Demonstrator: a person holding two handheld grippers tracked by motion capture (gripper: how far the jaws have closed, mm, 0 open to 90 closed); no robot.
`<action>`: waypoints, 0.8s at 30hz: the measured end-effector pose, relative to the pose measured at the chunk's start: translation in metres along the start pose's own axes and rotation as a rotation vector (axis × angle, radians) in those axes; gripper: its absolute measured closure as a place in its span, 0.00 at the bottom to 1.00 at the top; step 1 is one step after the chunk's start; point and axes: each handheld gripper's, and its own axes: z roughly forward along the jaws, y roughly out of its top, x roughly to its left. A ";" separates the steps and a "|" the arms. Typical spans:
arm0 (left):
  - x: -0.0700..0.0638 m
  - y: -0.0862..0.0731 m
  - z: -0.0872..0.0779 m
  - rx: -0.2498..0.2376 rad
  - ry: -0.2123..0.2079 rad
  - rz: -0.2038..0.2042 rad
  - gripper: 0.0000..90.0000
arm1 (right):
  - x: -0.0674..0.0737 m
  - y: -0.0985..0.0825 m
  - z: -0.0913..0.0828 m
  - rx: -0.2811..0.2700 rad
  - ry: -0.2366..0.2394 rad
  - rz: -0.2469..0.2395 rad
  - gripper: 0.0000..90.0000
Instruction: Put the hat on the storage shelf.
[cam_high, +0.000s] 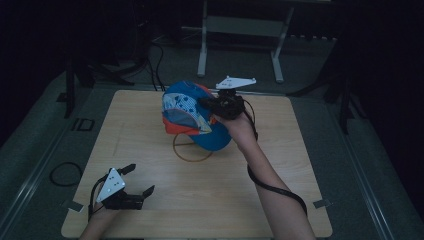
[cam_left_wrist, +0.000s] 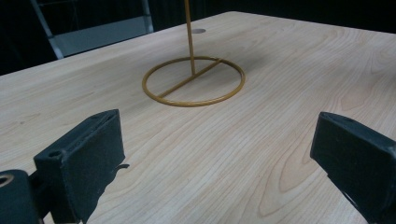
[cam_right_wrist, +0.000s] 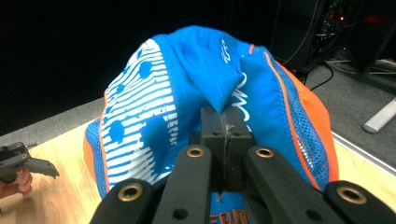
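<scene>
A blue cap (cam_high: 192, 112) with orange trim and a white pattern hangs above the middle of the wooden table (cam_high: 150, 210). My right gripper (cam_high: 212, 104) is shut on a fold of the cap's blue cloth (cam_right_wrist: 219, 88), its jaws pressed together. Under the cap stands a thin brass-coloured stand with a ring base (cam_high: 192, 152) and an upright rod (cam_left_wrist: 189, 37). My left gripper (cam_high: 140, 180) rests near the table's front left, open, its fingers (cam_left_wrist: 84, 158) wide apart over bare wood. The ring base (cam_left_wrist: 194, 81) lies ahead of it.
A white metal frame (cam_high: 240, 30) stands on the floor beyond the table's far edge, with cables (cam_high: 155, 65) at its left. A black cable loop (cam_high: 65, 173) lies on the floor left of the table. The right gripper's cable (cam_high: 275, 190) trails along the forearm.
</scene>
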 end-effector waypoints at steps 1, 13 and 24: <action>0.000 0.000 0.000 -0.001 0.000 -0.003 0.04 | -0.001 -0.003 0.000 -0.005 0.008 0.010 1.00; 0.000 -0.003 0.001 0.006 -0.005 -0.002 0.04 | -0.005 -0.021 0.006 0.012 -0.004 0.023 1.00; -0.002 -0.004 0.002 0.008 -0.015 -0.004 0.04 | -0.011 -0.031 0.004 0.004 0.012 0.051 0.93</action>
